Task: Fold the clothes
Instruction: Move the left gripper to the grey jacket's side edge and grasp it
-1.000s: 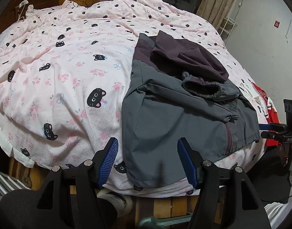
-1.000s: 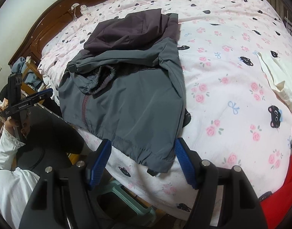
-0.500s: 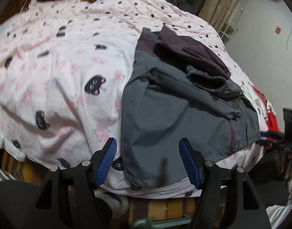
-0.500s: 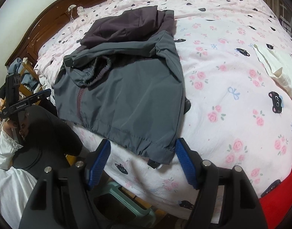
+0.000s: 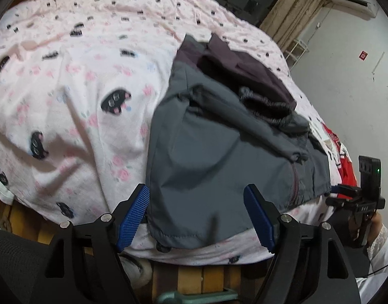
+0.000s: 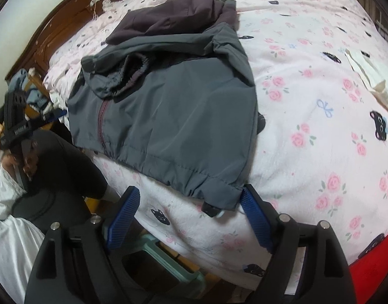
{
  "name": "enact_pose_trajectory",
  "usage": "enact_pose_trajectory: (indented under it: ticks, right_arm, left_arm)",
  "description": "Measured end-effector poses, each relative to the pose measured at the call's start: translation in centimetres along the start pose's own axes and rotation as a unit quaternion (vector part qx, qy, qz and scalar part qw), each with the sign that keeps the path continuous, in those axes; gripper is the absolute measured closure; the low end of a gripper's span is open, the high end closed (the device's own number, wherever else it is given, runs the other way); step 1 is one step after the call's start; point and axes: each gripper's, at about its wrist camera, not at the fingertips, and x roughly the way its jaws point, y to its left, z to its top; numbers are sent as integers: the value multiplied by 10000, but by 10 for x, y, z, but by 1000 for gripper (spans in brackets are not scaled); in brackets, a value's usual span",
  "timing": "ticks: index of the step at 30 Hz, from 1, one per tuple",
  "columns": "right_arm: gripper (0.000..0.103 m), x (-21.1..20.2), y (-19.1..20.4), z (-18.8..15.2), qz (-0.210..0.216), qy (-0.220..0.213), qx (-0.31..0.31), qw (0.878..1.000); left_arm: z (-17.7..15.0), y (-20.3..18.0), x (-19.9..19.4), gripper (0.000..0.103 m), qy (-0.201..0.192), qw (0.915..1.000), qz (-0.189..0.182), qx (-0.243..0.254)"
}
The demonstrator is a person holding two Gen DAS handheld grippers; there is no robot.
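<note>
A grey jacket [image 5: 214, 157] with a dark purple hood [image 5: 242, 68] lies partly folded on the pink cat-print bedspread [image 5: 75, 96], its hem at the bed's near edge. My left gripper [image 5: 196, 215] is open, its blue pads either side of the hem's left corner, not touching. In the right wrist view the same jacket [image 6: 173, 116] lies with its hem toward me. My right gripper [image 6: 189, 215] is open, its right pad [image 6: 254, 220] close beside the hem's right corner. Each gripper shows at the edge of the other's view.
A red and white garment [image 5: 341, 149] lies beyond the jacket on the right. A white garment [image 6: 371, 73] lies at the bed's right side. A dark wooden headboard [image 6: 49, 43] is on the left. A green stool [image 6: 178, 271] stands below the bed edge.
Both grippers have moved closer to the jacket's hem at the bed edge. Both stay open. The jacket has not moved.
</note>
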Motion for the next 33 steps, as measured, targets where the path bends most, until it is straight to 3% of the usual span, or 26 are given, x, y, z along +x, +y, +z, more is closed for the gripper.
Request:
enact_pose_trajectory:
  ticks: [4, 9, 14, 19, 22, 33]
  right_arm:
    - [20, -3, -7, 1, 125, -48, 211, 9997]
    - [20, -3, -11, 0, 205, -40, 326, 9993]
    - [20, -6, -15, 1, 361, -74, 500, 9981]
    - [20, -11, -20, 2, 443, -204, 661, 9966]
    - [20, -15, -24, 2, 451, -274, 796, 9954]
    - [20, -26, -43, 0, 622, -469, 1263, 9889]
  left_arm:
    - [-5, 5, 5, 30, 86, 9997, -174, -116]
    - [-9, 22, 3, 30, 39, 9953, -718, -656]
    - [-10, 28, -2, 30, -63, 9939, -772, -779]
    - [-9, 27, 5, 30, -2, 9968, -286, -747]
    - [-9, 30, 13, 30, 133, 9962, -196, -841]
    - [-2, 27, 47, 30, 728, 9957, -207, -535]
